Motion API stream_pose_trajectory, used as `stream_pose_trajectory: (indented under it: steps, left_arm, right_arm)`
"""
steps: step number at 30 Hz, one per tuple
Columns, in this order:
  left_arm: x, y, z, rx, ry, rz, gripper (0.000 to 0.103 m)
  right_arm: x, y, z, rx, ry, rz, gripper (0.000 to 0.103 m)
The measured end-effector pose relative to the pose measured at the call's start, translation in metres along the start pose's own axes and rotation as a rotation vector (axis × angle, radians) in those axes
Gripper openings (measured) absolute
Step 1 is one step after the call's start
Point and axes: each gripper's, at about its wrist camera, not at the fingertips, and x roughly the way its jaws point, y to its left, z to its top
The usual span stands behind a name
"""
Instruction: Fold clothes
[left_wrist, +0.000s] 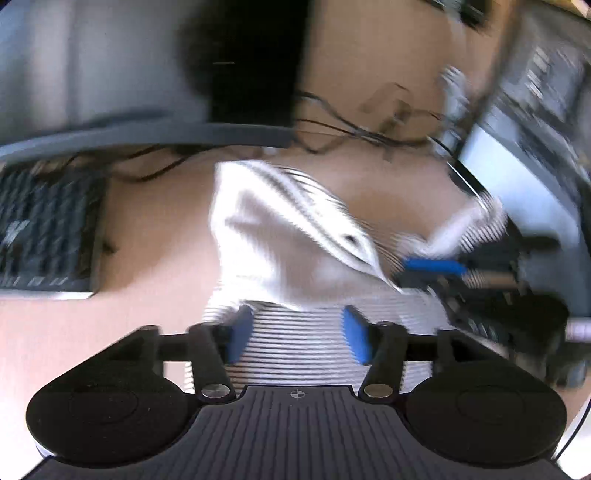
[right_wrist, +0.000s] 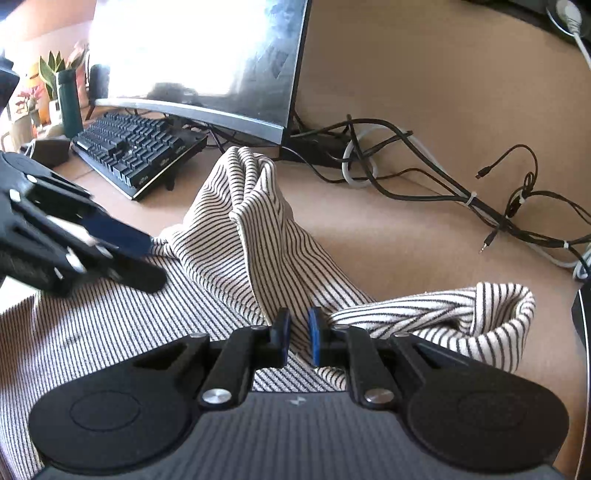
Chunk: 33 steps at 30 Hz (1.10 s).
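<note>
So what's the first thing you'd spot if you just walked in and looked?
The stripy shirt, bunched up in a peak in the middle of the brown desk. The right tool pinches a fold of it at the near edge, while the left tool hangs open over the cloth. Behind sit a bright screen and a black keyboard, with tangled cables to the right.
</note>
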Motion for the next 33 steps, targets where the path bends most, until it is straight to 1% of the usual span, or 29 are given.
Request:
stream_pose_trajectory:
  steps: [1,2,3,5,7,9,14,18,19,22,25,27,31,32,33]
  left_arm:
    - [0.000,0.007,0.006,-0.046,-0.002,-0.001,0.071]
    - [0.002,0.013,0.014,-0.097,-0.010,-0.001,0.081]
    - [0.004,0.019,0.023,-0.147,-0.018,-0.001,0.088]
    - [0.010,0.026,0.037,-0.215,-0.034,-0.005,0.088]
    - [0.019,0.024,0.052,-0.251,-0.045,-0.028,0.093]
    - [0.030,0.017,0.065,-0.253,-0.036,-0.032,0.094]
    - [0.058,-0.007,0.091,-0.233,0.026,0.091,0.094]
    - [0.072,-0.019,0.099,-0.183,0.059,0.170,0.094]
    - [0.074,-0.021,0.100,-0.170,0.060,0.181,0.093]
    - [0.079,-0.022,0.100,-0.150,0.071,0.196,0.085]
    - [0.078,-0.021,0.097,-0.129,0.071,0.193,0.075]
    - [0.076,-0.019,0.094,-0.120,0.064,0.187,0.062]
    - [0.069,-0.019,0.089,-0.093,0.037,0.173,0.052]
    - [0.066,-0.022,0.087,-0.074,0.029,0.172,0.050]
    - [0.063,-0.024,0.085,-0.053,0.019,0.172,0.048]
  right_arm:
    - [0.001,-0.001,0.000,0.004,-0.003,0.001,0.011]
    - [0.001,-0.002,0.000,0.009,-0.006,0.003,0.011]
    - [0.002,-0.002,-0.001,0.011,-0.008,0.003,0.011]
    - [0.002,-0.002,0.000,0.010,-0.009,0.003,0.011]
    - [0.003,-0.002,0.000,0.003,-0.007,0.003,0.011]
    - [0.003,-0.002,0.001,0.001,-0.006,0.002,0.011]
    - [0.003,-0.001,-0.001,0.004,-0.009,0.000,0.011]
    - [0.002,-0.002,-0.002,0.015,-0.016,0.004,0.011]
    - [0.002,-0.002,-0.002,0.018,-0.016,0.005,0.011]
    - [0.002,-0.003,-0.002,0.024,-0.016,0.008,0.011]
    - [0.001,-0.004,-0.002,0.032,-0.016,0.011,0.011]
    - [0.000,-0.005,-0.003,0.039,-0.020,0.014,0.011]
    - [-0.001,-0.004,-0.003,0.048,-0.019,0.012,0.012]
    - [-0.001,-0.004,-0.003,0.047,-0.018,0.011,0.013]
    - [-0.002,-0.003,-0.003,0.047,-0.016,0.015,0.018]
